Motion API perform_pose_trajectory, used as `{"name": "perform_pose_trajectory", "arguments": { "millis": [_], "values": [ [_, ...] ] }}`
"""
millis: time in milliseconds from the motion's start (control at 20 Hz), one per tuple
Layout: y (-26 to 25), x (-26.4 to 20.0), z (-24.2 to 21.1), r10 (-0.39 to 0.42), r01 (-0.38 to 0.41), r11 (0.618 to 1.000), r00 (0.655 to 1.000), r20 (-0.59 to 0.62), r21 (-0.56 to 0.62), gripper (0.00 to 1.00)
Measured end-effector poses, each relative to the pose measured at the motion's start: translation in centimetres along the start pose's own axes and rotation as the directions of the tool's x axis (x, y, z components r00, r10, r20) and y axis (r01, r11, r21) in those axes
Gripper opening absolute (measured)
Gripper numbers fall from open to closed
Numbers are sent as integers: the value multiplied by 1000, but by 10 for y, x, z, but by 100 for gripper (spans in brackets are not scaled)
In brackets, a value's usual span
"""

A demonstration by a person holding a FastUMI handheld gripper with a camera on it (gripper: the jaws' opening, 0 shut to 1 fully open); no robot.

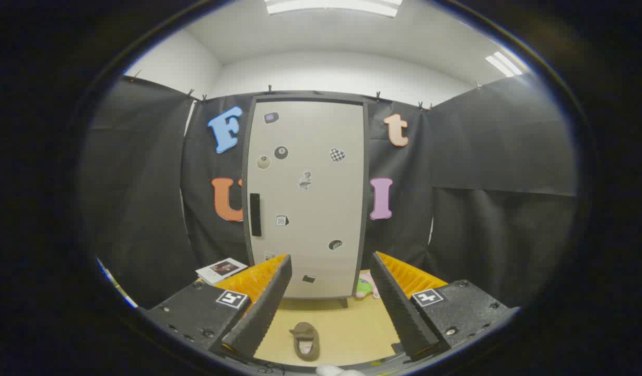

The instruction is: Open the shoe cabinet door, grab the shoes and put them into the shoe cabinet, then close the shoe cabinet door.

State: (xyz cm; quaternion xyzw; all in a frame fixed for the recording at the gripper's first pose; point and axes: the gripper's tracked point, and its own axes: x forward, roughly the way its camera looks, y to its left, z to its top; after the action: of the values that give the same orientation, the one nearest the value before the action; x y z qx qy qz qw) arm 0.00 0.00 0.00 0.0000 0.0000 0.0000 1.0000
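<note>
— What stands around the shoe cabinet [306, 198]?

— Black cloth hangs behind it and to both sides. At its foot on the handle side lies a flat printed card or booklet [221, 270]. On the other side of its foot sits something small, pink and green [366, 286]; I cannot tell what it is.

— Anything in the way of the door?

— Nothing touches it. One brown shoe [305, 340] lies on the tan floor [347, 326] in front of the cabinet, well clear of the door, opening upward.

— And the cabinet itself?

— Its door is closed, so what is inside is hidden. The door is a tall, pale, smooth panel in a dark frame, dotted with small stickers. A dark vertical handle [255, 214] sits along one edge, at about mid-height.

— The gripper [328, 308]?

— Spread wide and holding nothing. Its fingers have ridged inner faces and point at the cabinet's lower half. The shoe lies on the floor between the fingers, touching neither.

— The shoe's material?

— Soft-looking, slipper-shaped, with a paler lining.
</note>
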Motion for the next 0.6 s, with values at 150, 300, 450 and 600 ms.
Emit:
{"name": "perform_pose_trajectory", "arguments": {
  "millis": [150,300,450,600],
  "values": [
    [1,0,-1,-7,7,1000,1000,-4,2,99],
    [4,2,-1,-7,7,1000,1000,-6,0,99],
    [5,3,-2,-10,10,1000,1000,-10,-1,99],
    [8,3,-3,-13,13,1000,1000,-10,0,99]
  ]
}}
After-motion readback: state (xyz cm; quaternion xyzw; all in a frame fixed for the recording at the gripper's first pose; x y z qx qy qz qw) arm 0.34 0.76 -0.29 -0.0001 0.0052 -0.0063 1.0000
